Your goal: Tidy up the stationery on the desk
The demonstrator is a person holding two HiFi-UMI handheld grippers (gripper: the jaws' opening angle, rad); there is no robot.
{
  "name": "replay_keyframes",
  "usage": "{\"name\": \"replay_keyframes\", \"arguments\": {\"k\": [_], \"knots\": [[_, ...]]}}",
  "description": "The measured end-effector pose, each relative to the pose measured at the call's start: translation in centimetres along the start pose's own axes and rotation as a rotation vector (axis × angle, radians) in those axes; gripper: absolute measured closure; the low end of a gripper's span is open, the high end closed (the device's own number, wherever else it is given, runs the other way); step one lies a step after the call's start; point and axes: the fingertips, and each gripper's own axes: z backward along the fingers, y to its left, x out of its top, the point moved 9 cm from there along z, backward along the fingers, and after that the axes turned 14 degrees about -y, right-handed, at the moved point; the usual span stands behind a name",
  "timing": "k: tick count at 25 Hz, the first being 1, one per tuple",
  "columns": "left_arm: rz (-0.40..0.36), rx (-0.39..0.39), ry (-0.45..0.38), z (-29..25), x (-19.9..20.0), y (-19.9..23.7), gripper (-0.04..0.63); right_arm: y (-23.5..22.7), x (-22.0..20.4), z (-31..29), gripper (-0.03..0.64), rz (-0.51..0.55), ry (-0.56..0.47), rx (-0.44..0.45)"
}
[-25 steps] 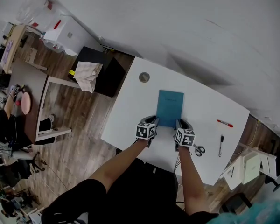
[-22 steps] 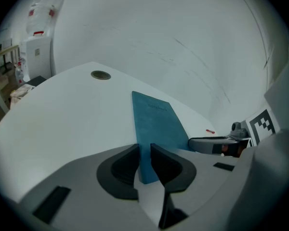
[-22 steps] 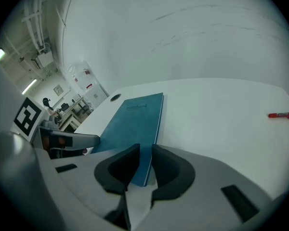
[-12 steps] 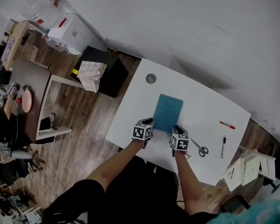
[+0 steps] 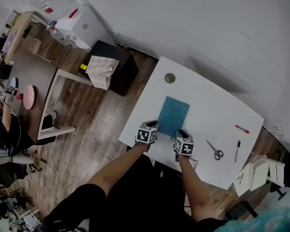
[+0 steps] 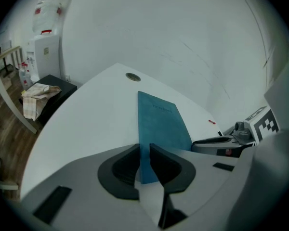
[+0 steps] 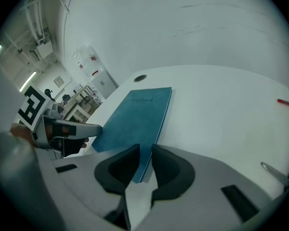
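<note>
A teal notebook (image 5: 173,115) lies flat on the white desk (image 5: 208,105), its near edge towards me. My left gripper (image 5: 156,127) sits at its near left corner. Its jaws have just been closing and stand a narrow gap apart, with that corner (image 6: 144,170) showing in the gap. My right gripper (image 5: 180,134) sits at the near right corner, its jaws equally narrow over the corner (image 7: 140,170). Neither pair of pads visibly pinches the notebook. To the right lie scissors (image 5: 215,151), a black pen (image 5: 237,149) and a red pen (image 5: 241,128).
A round cable hole (image 5: 170,78) lies beyond the notebook. The desk's near edge runs just behind both grippers. A black cabinet with a cloth on it (image 5: 108,69) stands left of the desk. White boxes (image 5: 256,173) sit at the right. A white wall backs the desk.
Both grippers have slid left across the desk and the notebook has moved with them, away from the scissors and pens. The notebook now lies below the cable hole.
</note>
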Motion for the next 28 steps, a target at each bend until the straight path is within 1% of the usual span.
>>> {"name": "replay_keyframes", "arguments": {"k": [2,6,12,17,19,23,26,28], "knots": [[-0.016,-0.003,0.003,0.6,0.0,1.0,0.524,1.3,-0.3,-0.2,0.531,0.013,0.010,-0.001],[-0.020,-0.008,0.005,2.3,0.1,3.7,0.524,4.5,-1.0,-0.9,0.531,0.045,0.031,0.010],[-0.025,-0.044,0.006,3.8,0.5,6.9,0.524,7.8,-1.4,-2.1,0.531,0.042,0.038,-0.016],[-0.018,-0.053,0.004,5.0,0.9,9.9,0.523,10.6,-1.3,-3.6,0.531,0.020,0.056,-0.025],[-0.021,-0.073,0.009,5.2,1.3,11.1,0.523,11.6,-1.2,-4.2,0.531,0.019,0.056,-0.033],[-0.063,-0.133,0.038,5.2,2.6,12.8,0.523,13.0,-1.0,-5.2,0.531,0.008,0.048,-0.061],[-0.070,-0.149,0.046,5.5,3.0,13.6,0.523,14.0,-1.1,-5.5,0.531,0.015,0.044,-0.076],[-0.080,-0.167,0.054,5.8,2.8,13.8,0.523,14.4,-1.4,-5.4,0.531,-0.001,0.036,-0.100]]}}
